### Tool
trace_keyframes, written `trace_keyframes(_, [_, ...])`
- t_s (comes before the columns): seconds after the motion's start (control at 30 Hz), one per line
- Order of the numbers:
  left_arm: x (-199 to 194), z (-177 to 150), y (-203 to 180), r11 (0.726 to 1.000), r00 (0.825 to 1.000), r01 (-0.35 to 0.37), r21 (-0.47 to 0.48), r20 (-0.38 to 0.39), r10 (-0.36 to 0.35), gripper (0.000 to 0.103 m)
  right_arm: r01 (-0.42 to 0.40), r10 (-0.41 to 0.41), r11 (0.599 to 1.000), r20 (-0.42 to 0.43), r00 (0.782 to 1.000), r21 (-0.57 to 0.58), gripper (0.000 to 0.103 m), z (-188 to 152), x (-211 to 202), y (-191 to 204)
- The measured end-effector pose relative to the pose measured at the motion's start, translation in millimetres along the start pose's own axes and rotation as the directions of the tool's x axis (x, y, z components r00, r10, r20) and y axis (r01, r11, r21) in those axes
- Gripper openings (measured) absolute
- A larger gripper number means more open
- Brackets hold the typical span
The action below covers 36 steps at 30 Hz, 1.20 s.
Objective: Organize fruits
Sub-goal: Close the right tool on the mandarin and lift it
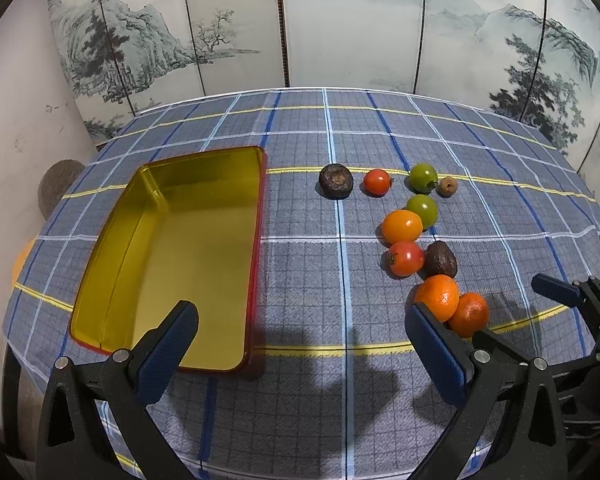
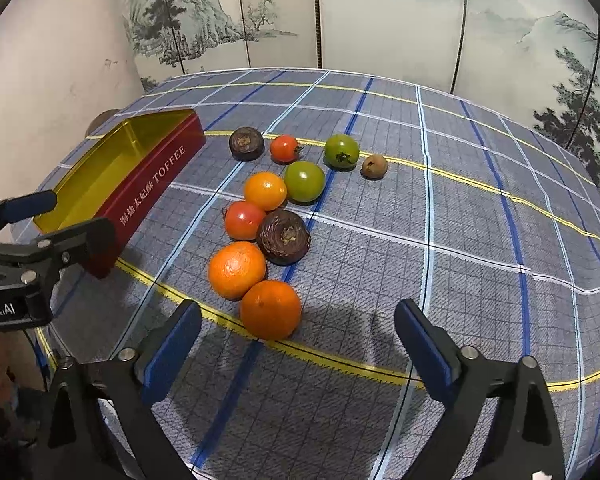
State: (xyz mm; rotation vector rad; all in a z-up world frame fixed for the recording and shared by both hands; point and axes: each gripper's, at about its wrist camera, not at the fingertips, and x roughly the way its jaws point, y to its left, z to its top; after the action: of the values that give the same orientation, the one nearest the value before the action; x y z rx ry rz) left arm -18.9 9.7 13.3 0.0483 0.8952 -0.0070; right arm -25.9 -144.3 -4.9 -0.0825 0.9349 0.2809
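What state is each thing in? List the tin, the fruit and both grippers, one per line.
toffee tin: open, empty.
fruit: ten pieces loose on the tablecloth, none in the tin.
left gripper: open, holding nothing.
right gripper: open, holding nothing.

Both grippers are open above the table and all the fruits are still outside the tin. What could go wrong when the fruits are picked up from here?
1. The two oranges touch each other, and the farther one touches a dark fruit. The open right gripper, closing on one, may push its neighbours and make them roll.
2. The fruits are round; a loose grip could let one slip out on the way to the tin.
3. The left gripper hangs near the oranges too, so the two grippers might collide.
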Motion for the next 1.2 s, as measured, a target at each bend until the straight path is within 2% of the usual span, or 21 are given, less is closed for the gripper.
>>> trace_keyframes(0.07, [0,0,0,1.0,1.0,0.002,0.001,0.001,-0.002,0.102,-0.002,0.002,1.0,-0.004,1.0,-0.004,0.09,-1,1,1])
trace_keyframes(0.2, [-1,1,0,1.0,1.0,0.007,0.006,0.003,-0.007,0.102,-0.009,0.009,1.0,-0.02,1.0,-0.011,0.076,-5,4,2])
trace_keyframes(0.43, [1,1,-3,1.0,1.0,0.017,0.018,0.003,-0.017,0.102,-0.027,0.025,0.999,-0.054,0.998,-0.025,0.06,-7,18,7])
trace_keyframes(0.77, [6,-1,-8,0.999,1.0,0.024,0.029,-0.009,-0.023,0.096,-0.029,0.026,0.999,-0.074,0.997,-0.042,0.054,-6,36,14])
trace_keyframes(0.9, [6,-2,-8,0.999,1.0,0.024,0.029,-0.01,-0.024,0.096,-0.031,0.027,0.998,-0.075,0.997,-0.051,0.043,-7,39,18])
trace_keyframes(1.03, [6,-3,-10,0.999,1.0,0.026,0.031,-0.011,-0.026,0.096,-0.017,0.013,0.998,-0.071,0.997,-0.064,0.036,-7,39,19])
trace_keyframes(1.2, [6,-4,-11,0.999,0.999,0.032,0.032,-0.011,-0.031,0.096,-0.022,0.018,0.998,-0.067,0.998,-0.055,0.034,-8,37,17])
